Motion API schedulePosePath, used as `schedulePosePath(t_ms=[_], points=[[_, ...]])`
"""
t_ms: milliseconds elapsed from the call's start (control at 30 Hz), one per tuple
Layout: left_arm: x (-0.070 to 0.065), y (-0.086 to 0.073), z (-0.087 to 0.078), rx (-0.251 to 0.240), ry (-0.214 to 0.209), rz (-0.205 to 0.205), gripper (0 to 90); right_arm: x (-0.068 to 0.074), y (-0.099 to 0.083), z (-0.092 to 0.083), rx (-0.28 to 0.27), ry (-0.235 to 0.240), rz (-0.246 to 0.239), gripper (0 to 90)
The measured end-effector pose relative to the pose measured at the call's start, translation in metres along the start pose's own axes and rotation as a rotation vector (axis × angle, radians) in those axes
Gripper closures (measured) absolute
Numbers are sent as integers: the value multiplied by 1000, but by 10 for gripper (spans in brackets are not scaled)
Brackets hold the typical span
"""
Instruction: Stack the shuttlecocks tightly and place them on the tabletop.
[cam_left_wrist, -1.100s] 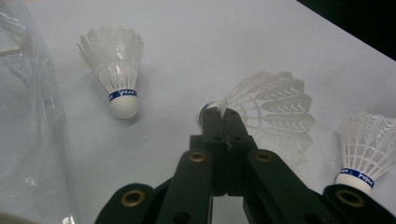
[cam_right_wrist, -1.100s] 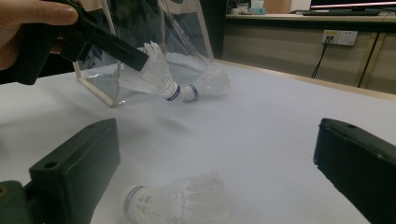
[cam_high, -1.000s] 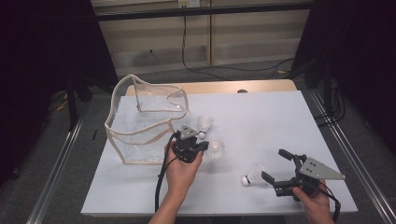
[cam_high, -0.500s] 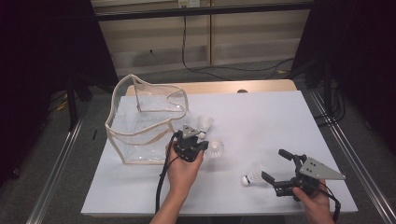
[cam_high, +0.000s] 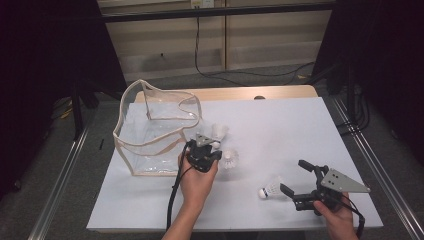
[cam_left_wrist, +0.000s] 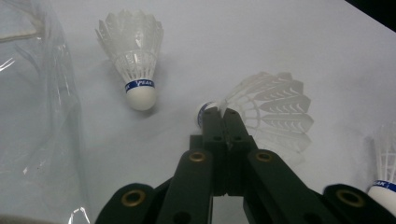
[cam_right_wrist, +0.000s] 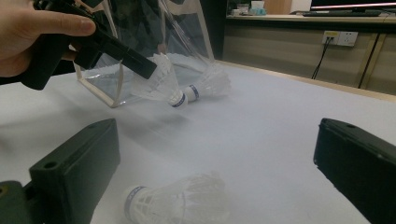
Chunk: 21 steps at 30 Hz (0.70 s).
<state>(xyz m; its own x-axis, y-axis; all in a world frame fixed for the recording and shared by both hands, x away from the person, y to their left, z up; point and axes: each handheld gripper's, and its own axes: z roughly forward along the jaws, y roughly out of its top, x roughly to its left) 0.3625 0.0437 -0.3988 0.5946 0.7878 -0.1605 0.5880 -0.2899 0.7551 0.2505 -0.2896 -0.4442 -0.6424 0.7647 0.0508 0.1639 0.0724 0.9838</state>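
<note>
My left gripper (cam_high: 211, 151) (cam_left_wrist: 223, 112) is shut on the feather skirt of a white shuttlecock (cam_high: 229, 159) (cam_left_wrist: 268, 107), just beside its cork, and in the right gripper view it holds the shuttlecock (cam_right_wrist: 161, 81) a little above the table. A second shuttlecock (cam_high: 219, 131) (cam_left_wrist: 135, 56) (cam_right_wrist: 210, 84) lies just beyond, next to a clear plastic bag with beige trim (cam_high: 150, 135) (cam_left_wrist: 37, 116) (cam_right_wrist: 154, 28). At the near right my right gripper (cam_high: 292, 175) stands open, low over the table. A third shuttlecock (cam_high: 270, 189) (cam_right_wrist: 177, 203) lies on its side between its jaws, untouched.
The white table (cam_high: 280, 125) has open room across its middle and far right. Its front edge runs close under the right hand (cam_high: 337, 217). The bag stands open-topped at the left. A cable trails from the left gripper down along the forearm (cam_high: 175, 200).
</note>
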Motion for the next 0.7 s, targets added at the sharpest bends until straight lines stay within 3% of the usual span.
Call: schedulePosePath(t_ms=[200,233,433,700], points=[[-2,-1,2,-3,21,-4,900,0,0,0,-2,-3,0,0],[-1,-1,1,11,27,14,900,0,0,0,-1,-1,-1,0],[1,-1,1,23,53,24,900,0,0,0,0,-1,0,1],[2,-2,1,27,48,21,900,0,0,0,0,1,-5,1]])
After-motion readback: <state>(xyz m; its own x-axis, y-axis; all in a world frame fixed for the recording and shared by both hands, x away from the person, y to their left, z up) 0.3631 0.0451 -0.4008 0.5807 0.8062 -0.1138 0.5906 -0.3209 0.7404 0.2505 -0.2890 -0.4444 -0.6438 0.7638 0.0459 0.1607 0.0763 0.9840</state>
